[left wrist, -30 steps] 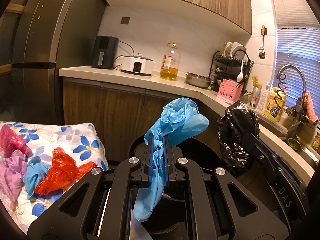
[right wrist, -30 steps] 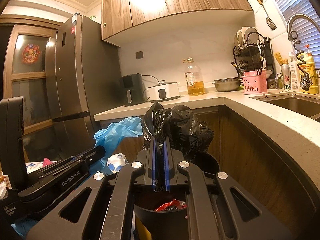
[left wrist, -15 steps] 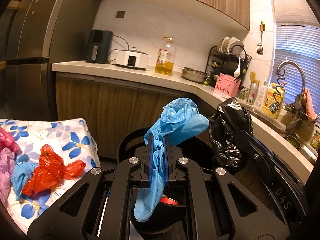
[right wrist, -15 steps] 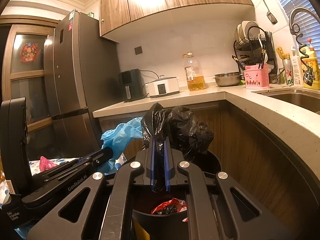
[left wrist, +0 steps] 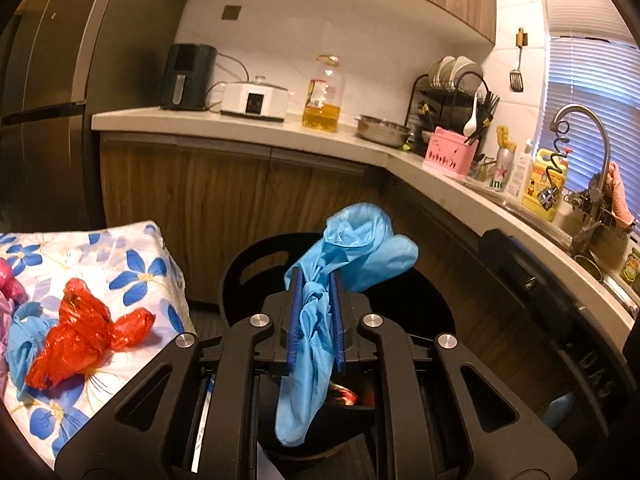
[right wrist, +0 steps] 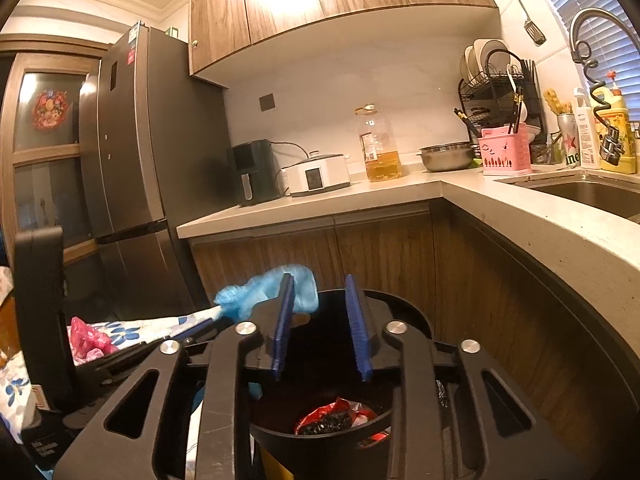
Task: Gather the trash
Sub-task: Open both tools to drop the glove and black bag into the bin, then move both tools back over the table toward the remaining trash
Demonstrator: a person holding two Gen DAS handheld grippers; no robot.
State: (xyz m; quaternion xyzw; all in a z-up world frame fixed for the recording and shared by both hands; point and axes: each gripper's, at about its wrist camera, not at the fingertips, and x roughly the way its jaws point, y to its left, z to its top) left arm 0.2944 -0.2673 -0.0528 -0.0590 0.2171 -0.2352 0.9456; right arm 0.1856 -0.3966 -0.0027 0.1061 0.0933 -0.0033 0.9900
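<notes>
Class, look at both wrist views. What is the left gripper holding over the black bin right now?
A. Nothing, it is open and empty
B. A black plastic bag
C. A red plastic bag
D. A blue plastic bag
D: the left gripper is shut on a blue plastic bag that hangs over the black bin; the red plastic bag lies on the flowered cloth.

Crinkly blue plastic bag (left wrist: 320,312), wood-grain cabinets (left wrist: 224,196)
</notes>
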